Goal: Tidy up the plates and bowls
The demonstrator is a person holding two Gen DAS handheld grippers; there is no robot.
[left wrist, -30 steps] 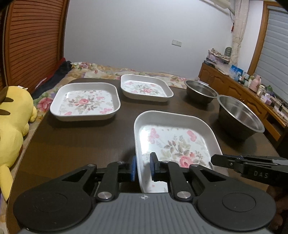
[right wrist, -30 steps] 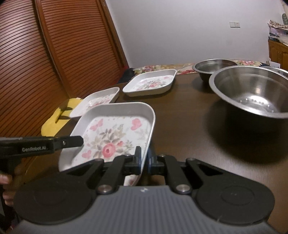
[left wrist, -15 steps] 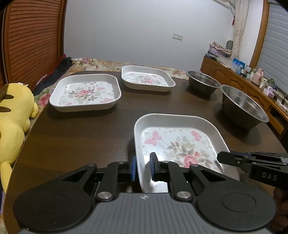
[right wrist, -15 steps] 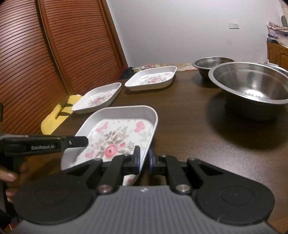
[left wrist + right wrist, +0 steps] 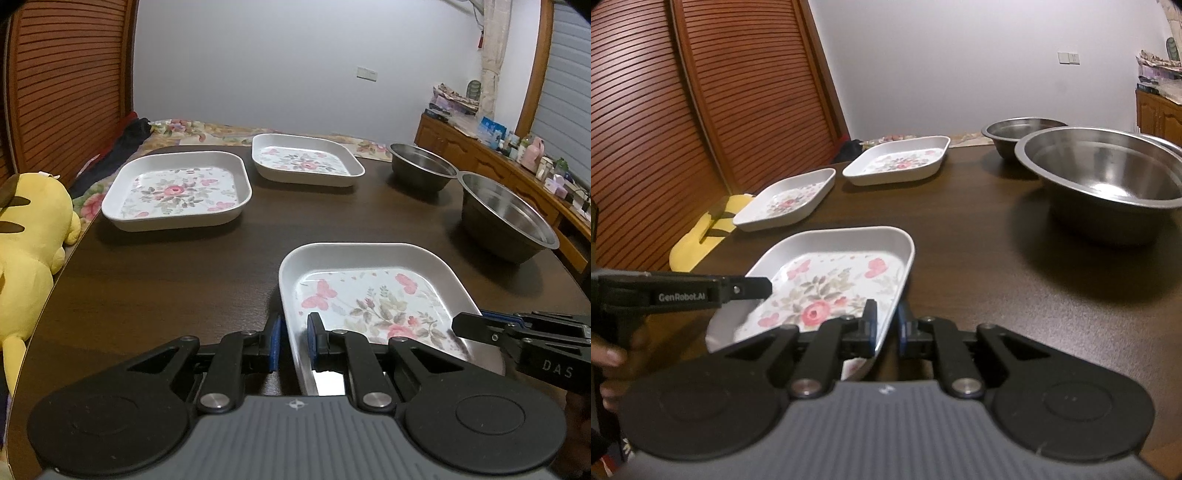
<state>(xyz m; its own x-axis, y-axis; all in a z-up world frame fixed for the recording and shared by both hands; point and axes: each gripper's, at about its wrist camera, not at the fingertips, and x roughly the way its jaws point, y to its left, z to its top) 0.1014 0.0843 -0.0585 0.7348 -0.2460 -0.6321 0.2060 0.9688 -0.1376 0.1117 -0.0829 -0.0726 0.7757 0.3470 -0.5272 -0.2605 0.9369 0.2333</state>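
A white square floral plate (image 5: 373,291) lies near the front of the dark table, also seen in the right wrist view (image 5: 834,280). My left gripper (image 5: 293,341) is shut on its left rim. My right gripper (image 5: 886,326) is shut on its right rim. Two more floral plates stand further back: one at the left (image 5: 177,190) (image 5: 786,199), one at the far middle (image 5: 304,158) (image 5: 899,160). A small steel bowl (image 5: 421,171) (image 5: 1019,134) and a large steel bowl (image 5: 506,218) (image 5: 1108,177) stand at the right.
A yellow plush toy (image 5: 29,236) lies past the table's left edge. A wooden slatted door (image 5: 701,92) is on the left. A wooden sideboard (image 5: 517,173) with small items runs along the right wall. The table (image 5: 166,266) has bare wood between the plates.
Both grippers have drawn the near floral plate back and lower toward the table's front. The far plates and bowls have not moved.
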